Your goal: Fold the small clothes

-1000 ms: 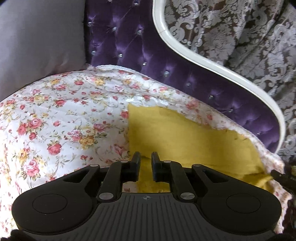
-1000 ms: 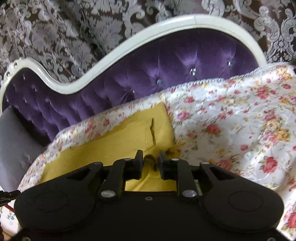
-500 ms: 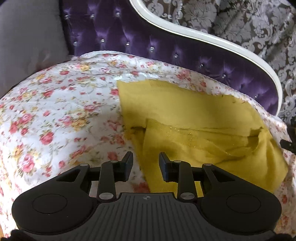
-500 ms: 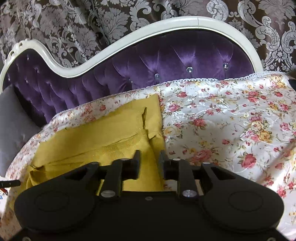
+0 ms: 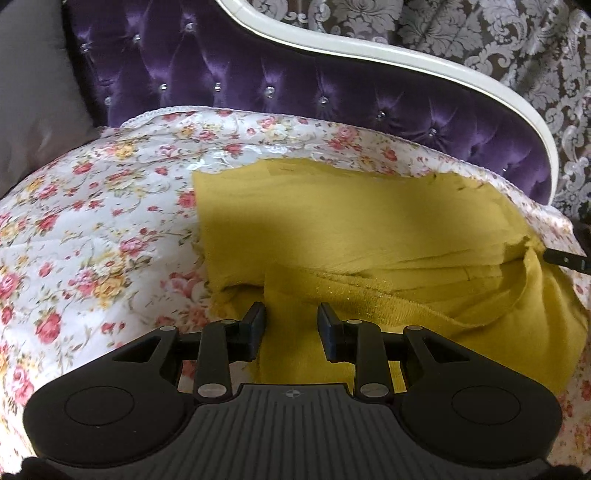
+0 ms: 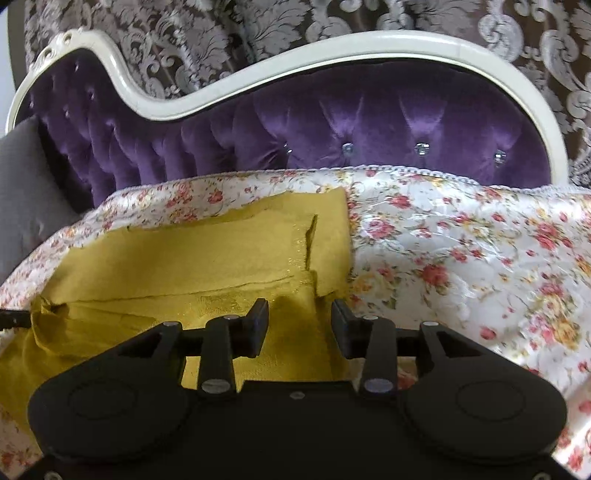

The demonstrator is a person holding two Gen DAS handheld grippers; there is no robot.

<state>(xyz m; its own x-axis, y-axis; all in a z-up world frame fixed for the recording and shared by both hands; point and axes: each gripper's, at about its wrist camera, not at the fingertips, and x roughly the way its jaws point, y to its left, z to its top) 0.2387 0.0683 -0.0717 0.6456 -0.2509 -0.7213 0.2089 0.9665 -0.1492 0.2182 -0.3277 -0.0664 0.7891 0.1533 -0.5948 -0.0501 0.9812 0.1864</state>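
Observation:
A mustard-yellow garment (image 5: pixel 369 229) lies folded on the floral bedspread (image 5: pixel 92 221), its near part doubled over the far part. It also shows in the right wrist view (image 6: pixel 192 258). My left gripper (image 5: pixel 291 317) is open and empty, just above the garment's near left corner. My right gripper (image 6: pixel 299 314) is open and empty, above the garment's near right corner. The tip of the right gripper (image 5: pixel 565 258) shows at the right edge of the left wrist view.
A purple tufted headboard (image 5: pixel 295 85) with a white curved frame (image 6: pixel 258 74) stands behind the bedspread. A grey pillow (image 5: pixel 33 92) lies at the far left. A patterned curtain (image 6: pixel 221 29) hangs behind.
Both grippers have let go of the garment, opened and drawn back toward me. The near part now lies folded over the far part.

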